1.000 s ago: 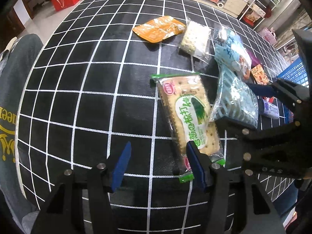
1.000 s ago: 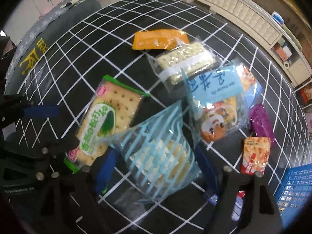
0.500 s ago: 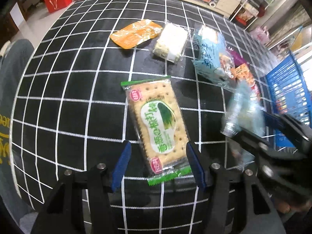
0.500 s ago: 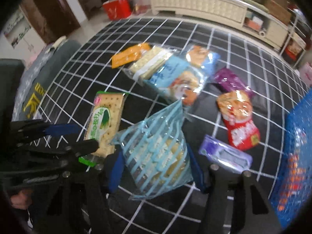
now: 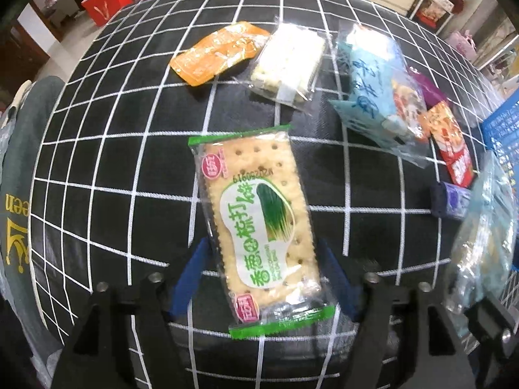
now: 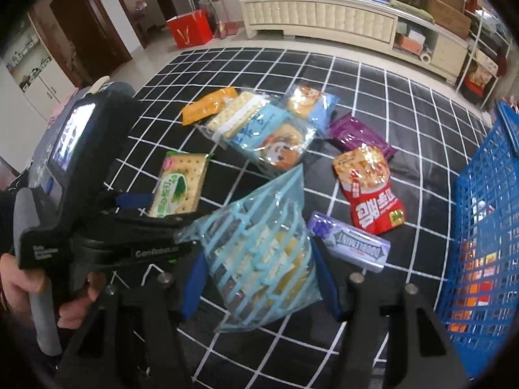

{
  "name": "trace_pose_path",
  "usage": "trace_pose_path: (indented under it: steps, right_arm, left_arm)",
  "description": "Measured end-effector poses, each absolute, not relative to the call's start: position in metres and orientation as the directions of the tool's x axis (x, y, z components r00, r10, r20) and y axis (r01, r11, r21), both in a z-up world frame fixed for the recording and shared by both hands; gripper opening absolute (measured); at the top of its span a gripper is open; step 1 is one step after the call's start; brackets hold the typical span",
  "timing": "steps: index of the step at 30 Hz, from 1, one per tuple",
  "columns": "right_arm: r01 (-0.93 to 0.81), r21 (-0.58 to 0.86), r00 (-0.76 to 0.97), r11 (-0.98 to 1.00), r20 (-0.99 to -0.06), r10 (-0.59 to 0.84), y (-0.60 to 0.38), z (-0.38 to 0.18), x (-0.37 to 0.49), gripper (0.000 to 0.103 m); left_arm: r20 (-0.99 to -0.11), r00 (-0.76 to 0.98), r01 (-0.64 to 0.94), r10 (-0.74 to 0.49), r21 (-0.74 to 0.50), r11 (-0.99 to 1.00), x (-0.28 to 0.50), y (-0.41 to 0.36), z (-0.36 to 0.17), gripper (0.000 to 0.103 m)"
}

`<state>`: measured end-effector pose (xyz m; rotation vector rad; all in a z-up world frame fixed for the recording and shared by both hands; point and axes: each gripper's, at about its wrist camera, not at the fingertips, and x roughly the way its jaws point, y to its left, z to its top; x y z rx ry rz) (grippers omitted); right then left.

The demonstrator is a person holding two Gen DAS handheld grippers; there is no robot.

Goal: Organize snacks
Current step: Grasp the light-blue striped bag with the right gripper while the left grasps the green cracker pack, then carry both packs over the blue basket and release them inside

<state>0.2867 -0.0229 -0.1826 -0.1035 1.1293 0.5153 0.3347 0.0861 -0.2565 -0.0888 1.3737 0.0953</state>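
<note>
Right gripper (image 6: 258, 278) clamped on blue-striped bag (image 6: 259, 253), bag raised off grid cloth (image 6: 373, 74). Left gripper (image 5: 261, 278) spread wide, straddling near end of green cracker pack (image 5: 259, 227); pack flat on cloth, not gripped. Blue basket (image 6: 480, 227) at right; contents unclear through mesh. My judgement: early stage. Left on cloth: orange pouch (image 6: 207, 105), white cracker pack (image 6: 236, 115), cartoon bag (image 6: 275, 142), purple packet (image 6: 360, 136), red packet (image 6: 369, 188), gum pack (image 6: 350, 244).

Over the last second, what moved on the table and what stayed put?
The right gripper, shut on the blue-striped cracker bag, lifted it off the cloth toward the blue basket. The left gripper slid over the green soda cracker pack, fingers open. The other snacks stayed.
</note>
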Motion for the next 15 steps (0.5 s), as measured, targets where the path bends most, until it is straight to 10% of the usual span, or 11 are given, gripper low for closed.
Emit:
trace_pose_path:
  steps: [7,10,15]
  right_arm:
    - [-0.420,0.182,0.312,0.889,-0.891,0.330,-0.030,-0.188,0.286,0.065]
    - [-0.407,0.189,0.308,0.894,-0.893,0.329,-0.032,-0.188,0.285,0.065]
    - [-0.378,0.173,0.320,0.910,-0.898,0.303,-0.037,-0.181,0.281,0.065]
  left_arm:
    - [-0.977,0.209,-0.192,0.032,-0.009,0.981,0.342,0.094,-0.264,0.081]
    - [-0.972,0.234,-0.158,0.027,-0.010,0.987,0.338,0.088,-0.255,0.054]
    - [-0.972,0.236,-0.111,0.004,-0.023,0.994,0.322,0.074,-0.247,0.053]
